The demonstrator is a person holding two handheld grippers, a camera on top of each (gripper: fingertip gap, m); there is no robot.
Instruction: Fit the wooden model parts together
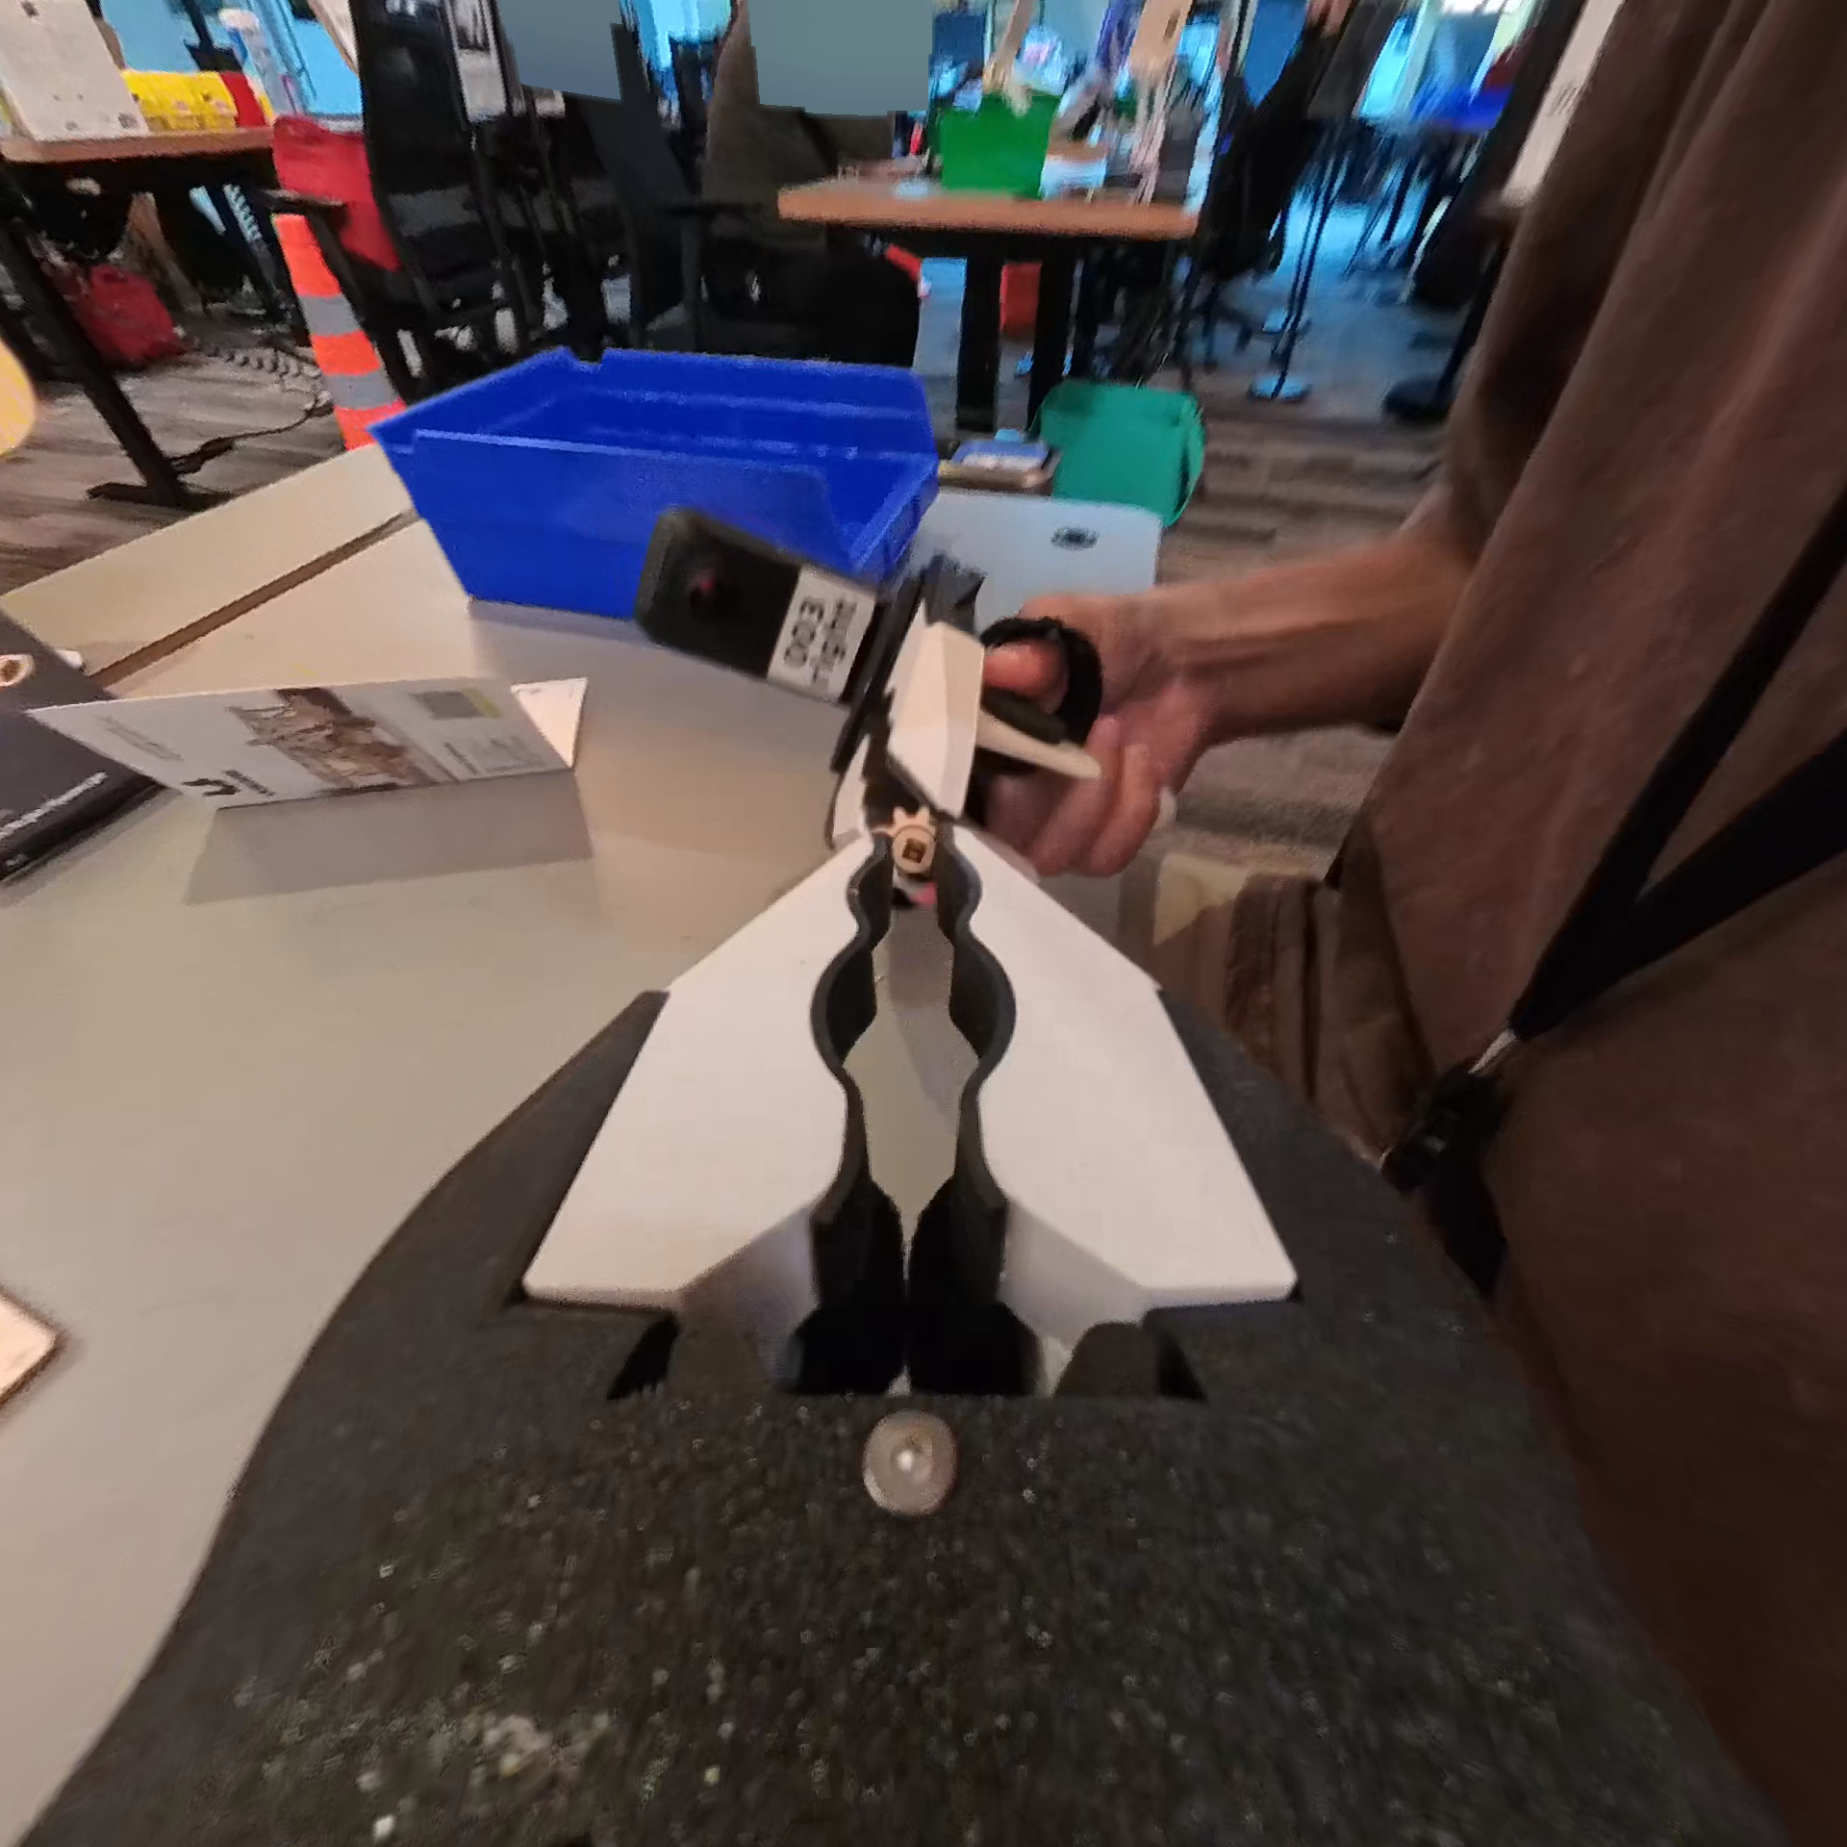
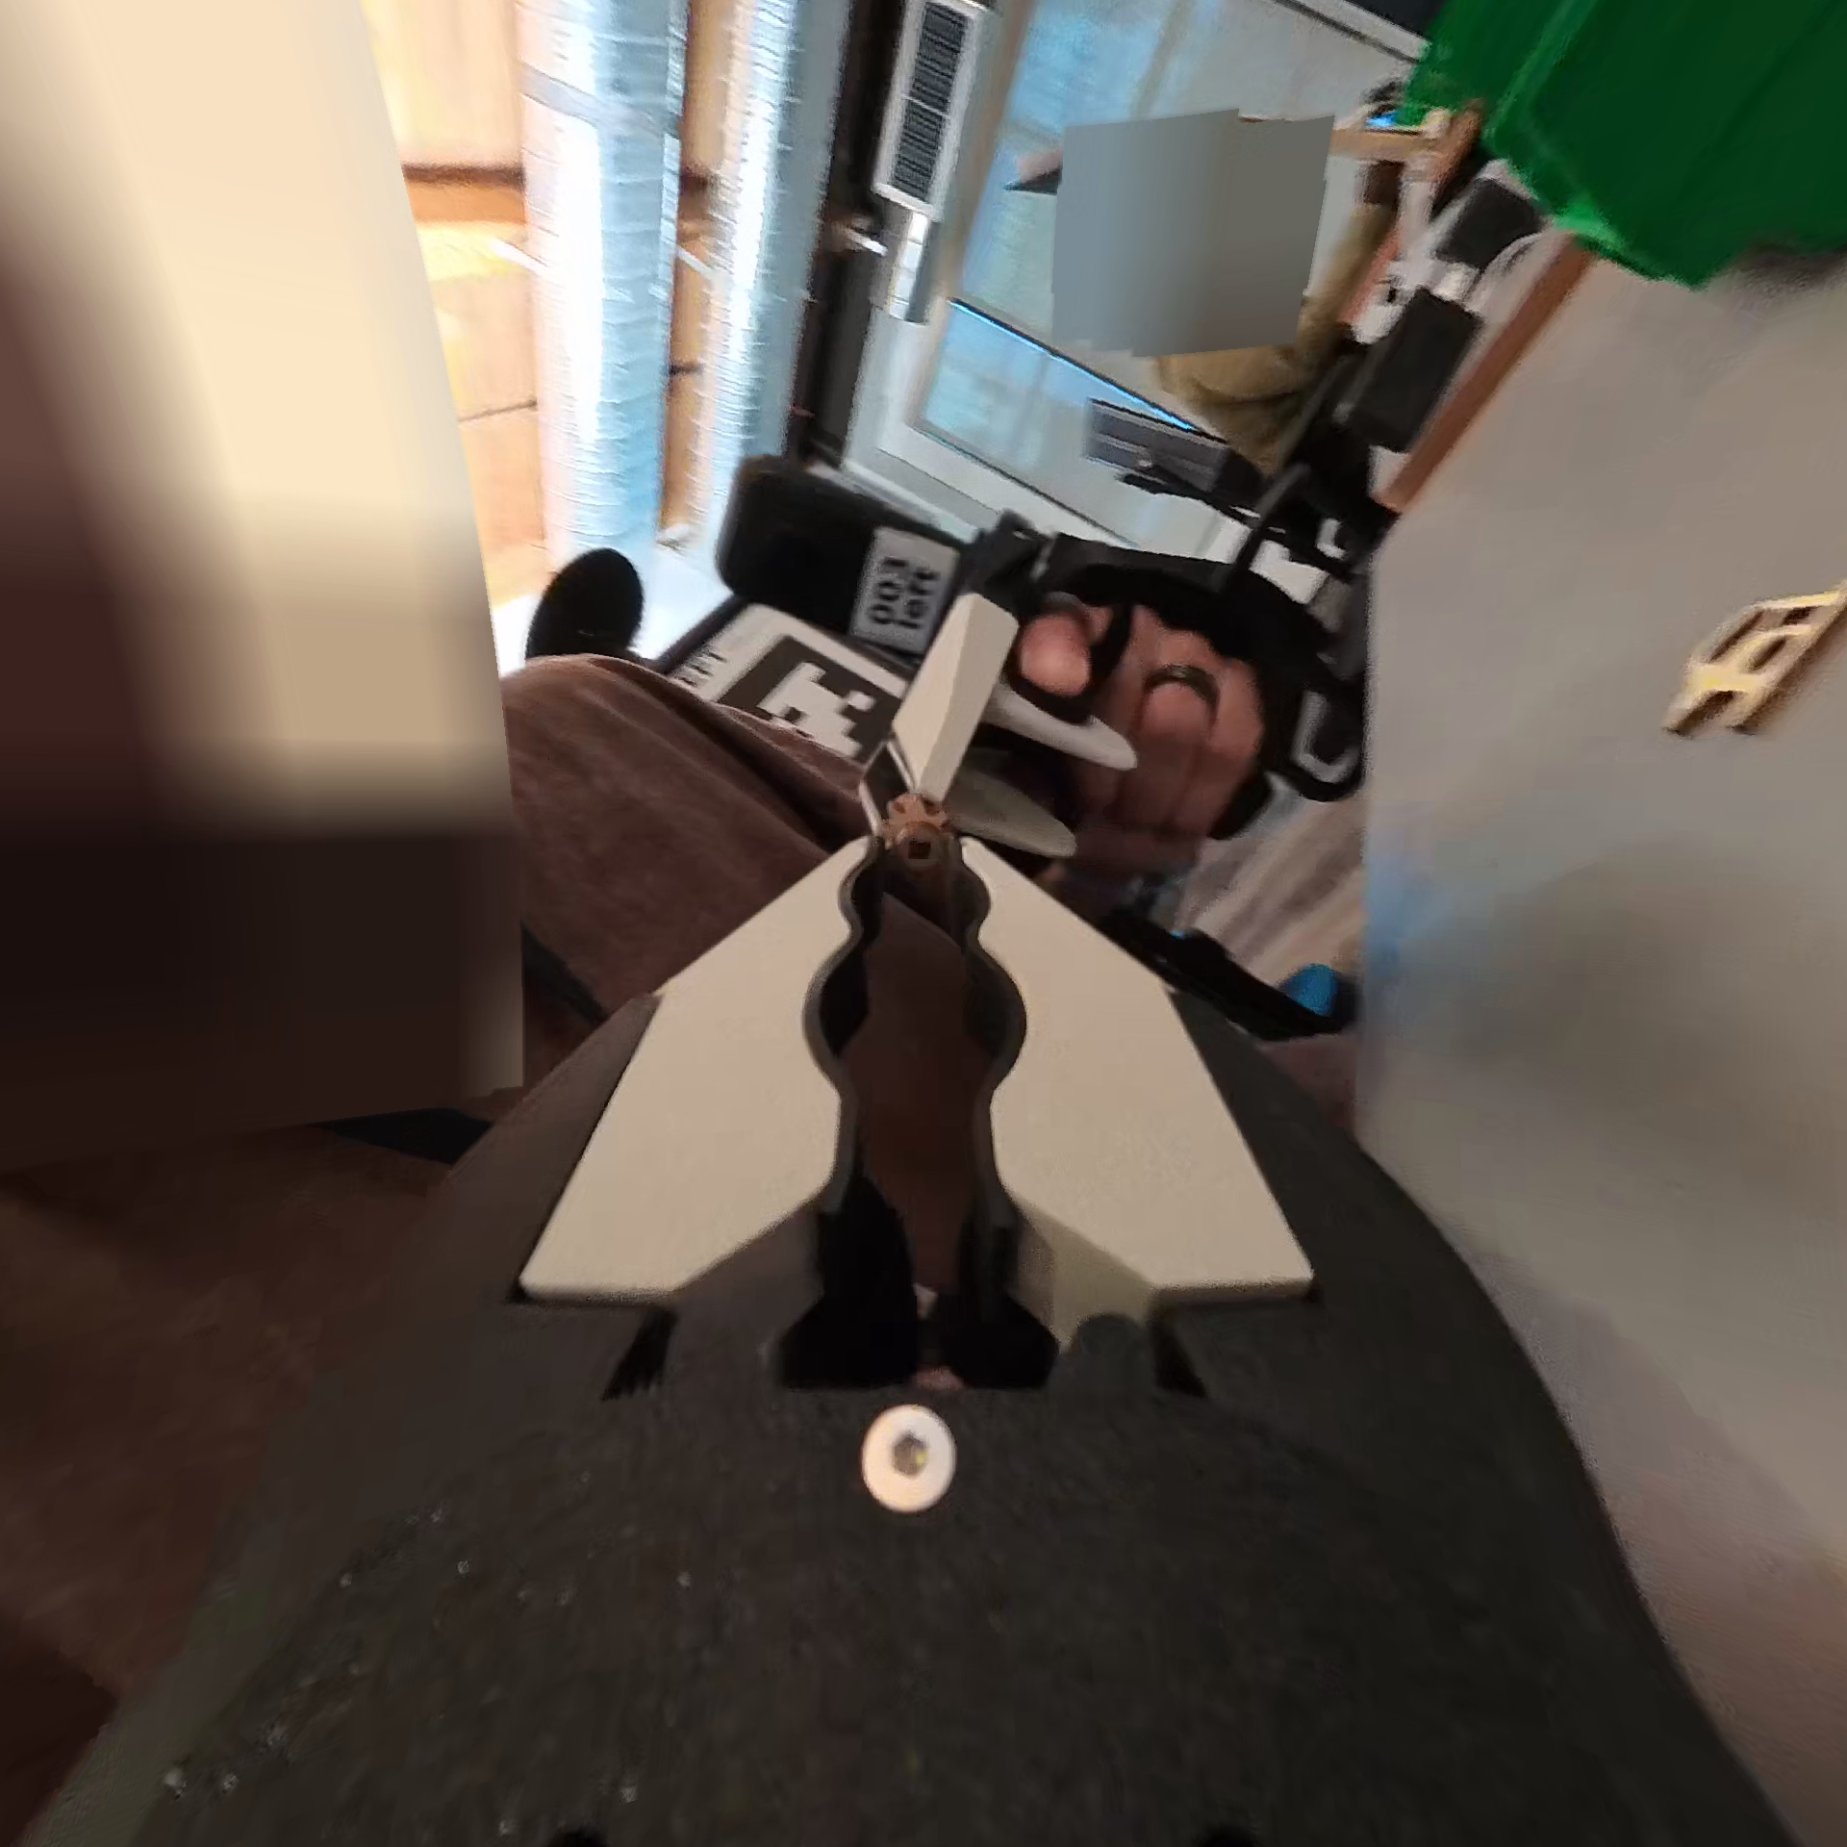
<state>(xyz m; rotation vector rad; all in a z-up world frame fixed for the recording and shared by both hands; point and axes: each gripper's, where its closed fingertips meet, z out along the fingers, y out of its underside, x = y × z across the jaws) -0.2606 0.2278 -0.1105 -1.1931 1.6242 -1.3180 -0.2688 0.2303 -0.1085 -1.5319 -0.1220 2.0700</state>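
In the left wrist view my left gripper point(image 1: 915, 862) is shut on a small pale wooden part point(image 1: 915, 848) with a square hole. My right gripper point(image 1: 893, 800), held by a hand, points at it from beyond, tip to tip. In the right wrist view my right gripper point(image 2: 918, 858) is shut on a small wooden part point(image 2: 920, 852). A small wooden cog point(image 2: 915, 812) sits just past it, at the tips of the left gripper point(image 2: 903, 790). The parts touch between the two grippers, above the table's edge. How they join is hidden. Another wooden part point(image 2: 1759, 660) lies on the grey table.
A blue bin point(image 1: 650, 470) stands at the far side of the grey table point(image 1: 300, 999). A folded leaflet point(image 1: 330, 740) and a black booklet point(image 1: 50, 780) lie at the left. The person's brown shirt point(image 1: 1649, 700) fills the right. A green bin point(image 2: 1649, 130) is in the right wrist view. Both grippers' tips are close together, under 4 cm apart.
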